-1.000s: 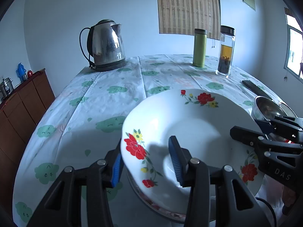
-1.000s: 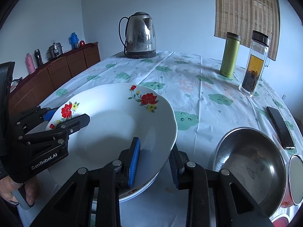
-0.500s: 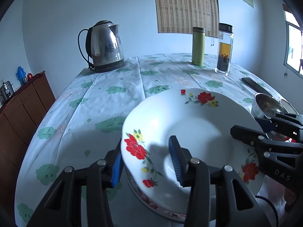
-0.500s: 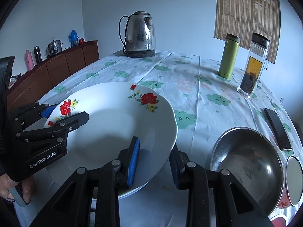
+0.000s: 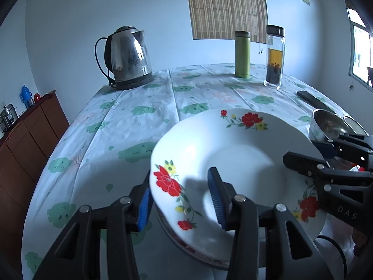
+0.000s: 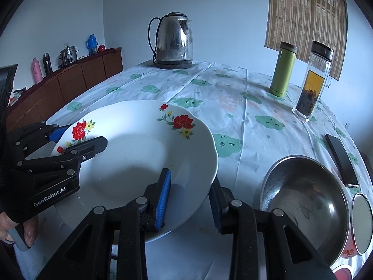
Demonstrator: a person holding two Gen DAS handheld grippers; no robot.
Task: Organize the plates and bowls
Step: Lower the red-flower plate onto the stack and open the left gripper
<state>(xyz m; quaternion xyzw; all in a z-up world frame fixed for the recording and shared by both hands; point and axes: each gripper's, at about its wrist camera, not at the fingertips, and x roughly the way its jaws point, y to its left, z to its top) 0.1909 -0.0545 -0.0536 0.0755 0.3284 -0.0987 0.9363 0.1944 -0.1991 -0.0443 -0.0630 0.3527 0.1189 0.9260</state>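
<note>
A white deep plate with red flowers (image 5: 237, 154) (image 6: 139, 154) hangs slightly tilted over the table, held from both sides. My left gripper (image 5: 180, 186) (image 6: 77, 135) is shut on its left rim, one blue pad inside the well and one under the edge. Across from it my right gripper (image 6: 190, 182) (image 5: 303, 150) is shut on the right rim in the same way. Just under the held plate lies a second plate (image 5: 177, 238), mostly hidden. A steel bowl (image 6: 303, 205) (image 5: 326, 123) sits on the table to the right.
On the cloud-print tablecloth (image 6: 233, 93) stand a steel kettle (image 6: 173, 39) at the back and a green flask (image 6: 283, 70) and a glass tea jar (image 6: 312, 79) at the back right. A black remote (image 6: 340, 161) and a small round dish (image 6: 361, 221) lie beside the bowl. A wooden sideboard (image 6: 70, 81) runs along the left.
</note>
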